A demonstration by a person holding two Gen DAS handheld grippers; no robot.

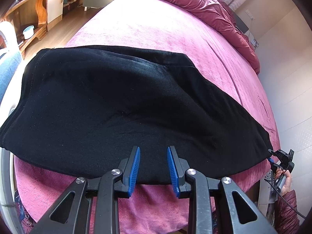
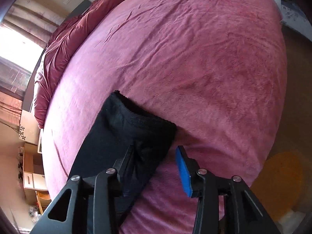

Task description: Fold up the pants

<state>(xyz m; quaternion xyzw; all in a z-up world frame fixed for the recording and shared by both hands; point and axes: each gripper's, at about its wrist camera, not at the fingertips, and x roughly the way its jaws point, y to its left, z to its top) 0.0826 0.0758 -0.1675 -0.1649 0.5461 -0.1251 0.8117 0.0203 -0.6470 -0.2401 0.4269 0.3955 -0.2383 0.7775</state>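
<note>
Black pants [image 1: 109, 105] lie along the pink bed's [image 1: 156, 29] near edge; left gripper [image 1: 153, 166] spread over their hem, right gripper [image 2: 156, 167] spread around a leg end; open bed beyond.

So the pants [image 1: 117, 101] are spread flat on the bed [image 1: 156, 35], near its front edge, and the bunched quilt [image 1: 214, 11] sits way behind them.

- The black pants [image 1: 109, 105] looked like matt, soft fleece cloth with stitched seams.
- The pink bed cover [image 1: 156, 31] was plush, fuzzy cloth; the maroon quilt [image 1: 212, 7] showed a faint sheen.
- The left gripper [image 1: 153, 168] had matt black plastic arms, shiny metal rivets and ribbed blue pads.
- The floor [image 1: 74, 22] was smooth wood.
</note>
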